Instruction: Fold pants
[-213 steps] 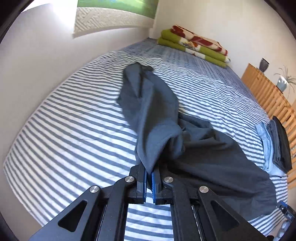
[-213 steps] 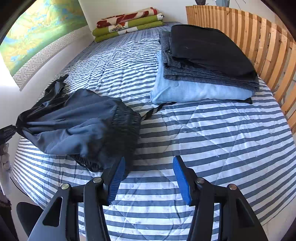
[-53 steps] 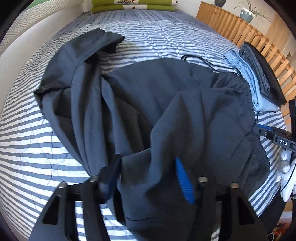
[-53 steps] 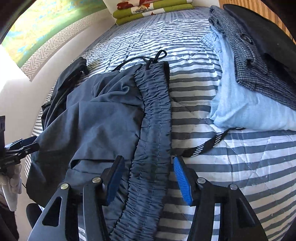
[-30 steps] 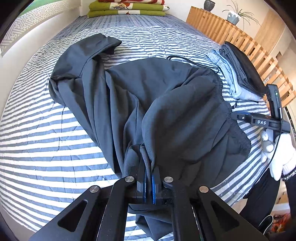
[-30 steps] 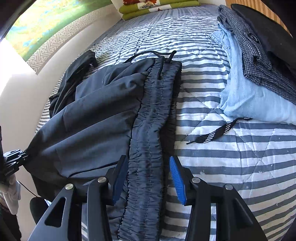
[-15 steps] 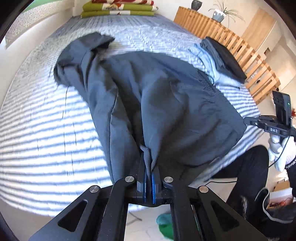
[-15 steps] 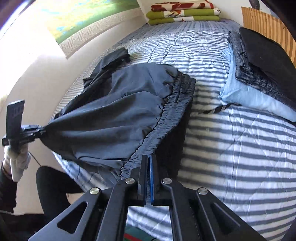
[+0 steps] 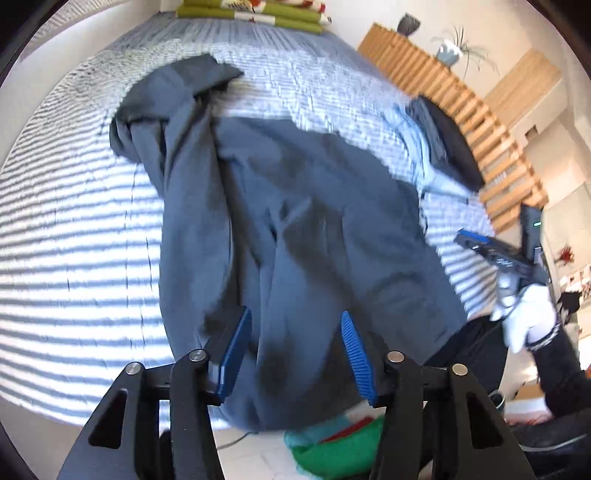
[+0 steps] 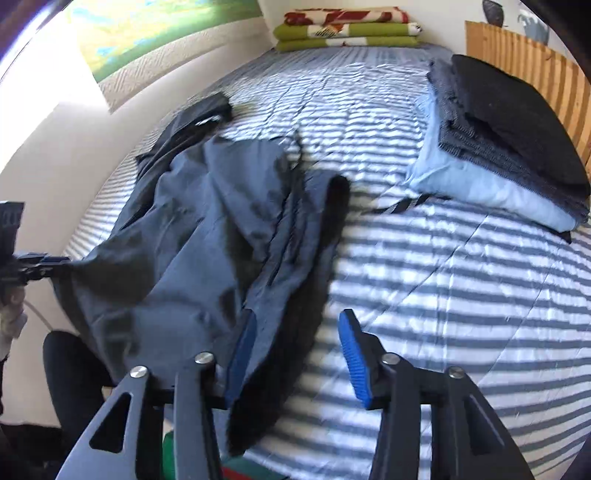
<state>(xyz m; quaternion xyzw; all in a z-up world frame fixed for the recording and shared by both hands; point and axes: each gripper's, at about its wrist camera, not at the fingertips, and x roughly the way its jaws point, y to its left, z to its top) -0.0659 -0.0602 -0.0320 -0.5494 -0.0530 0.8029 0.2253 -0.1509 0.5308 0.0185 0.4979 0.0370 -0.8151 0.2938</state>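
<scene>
The dark grey pants (image 9: 295, 221) lie crumpled on the striped bed (image 9: 74, 240), their near edge hanging over the bed's front. My left gripper (image 9: 295, 354) is open just above that edge, holding nothing. In the right wrist view the pants (image 10: 221, 240) spread to the left, the gathered waistband running towards me. My right gripper (image 10: 297, 354) is open, its left finger over the waistband's end and its right finger over the bare bed (image 10: 461, 295). Each gripper shows in the other's view: the right gripper (image 9: 495, 254) in a white-gloved hand (image 9: 528, 317), the left gripper (image 10: 29, 266) at the far left.
A stack of folded clothes (image 10: 498, 155), light blue under grey and black, sits at the right by the wooden slatted rail (image 10: 535, 74). Folded green and red blankets (image 10: 347, 29) lie at the far end. A striped strap (image 10: 402, 206) lies beside the stack. A green thing (image 9: 332, 450) is on the floor.
Half a second ago both grippers were shut on the pants' near edge and held it up. Both have opened and let go, and the cloth has dropped onto the bed's front.
</scene>
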